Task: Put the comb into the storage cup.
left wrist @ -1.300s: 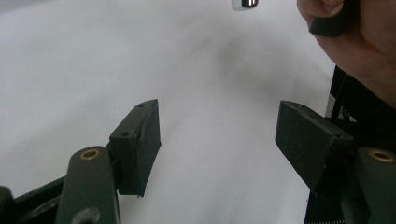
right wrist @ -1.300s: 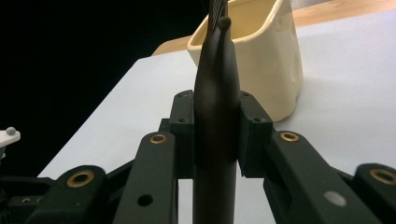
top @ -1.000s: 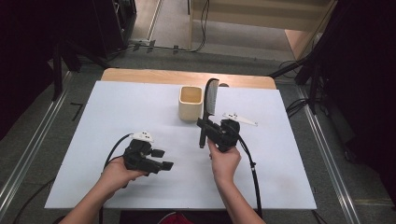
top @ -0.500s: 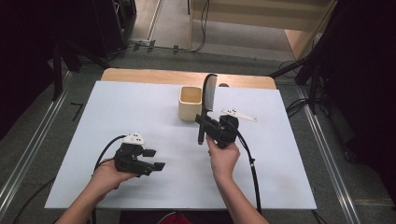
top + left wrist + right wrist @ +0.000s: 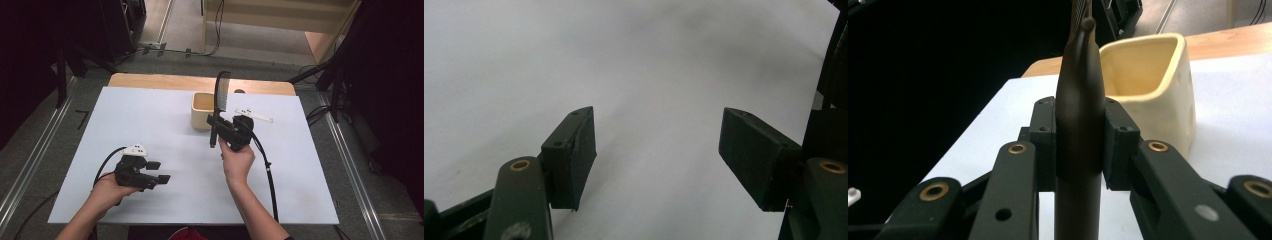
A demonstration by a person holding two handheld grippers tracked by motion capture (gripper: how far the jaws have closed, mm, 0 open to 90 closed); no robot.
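- Left gripper (image 5: 159, 171) is held low over the white table sheet (image 5: 150, 120), near the front-left; jaws are spread wide, nothing is seen between them. In the left gripper view the pads (image 5: 574, 155) are set well apart, with bare white sheet in the gap.
- Cable is looped out from the left gripper's rear toward the table's front edge.
- Cream cup (image 5: 201, 110) is stood upright at the table's back-centre, mouth open; its inside cannot be seen from above.
- Black comb (image 5: 221, 100) is clamped by its handle in the right gripper (image 5: 215, 131), held roughly upright, toothed end raised above the cup's right rim. Whether comb and cup touch cannot be told.
- In the right gripper view the pads are pressed on both sides of the comb handle (image 5: 1080, 125), cup (image 5: 1153, 85) just behind it.
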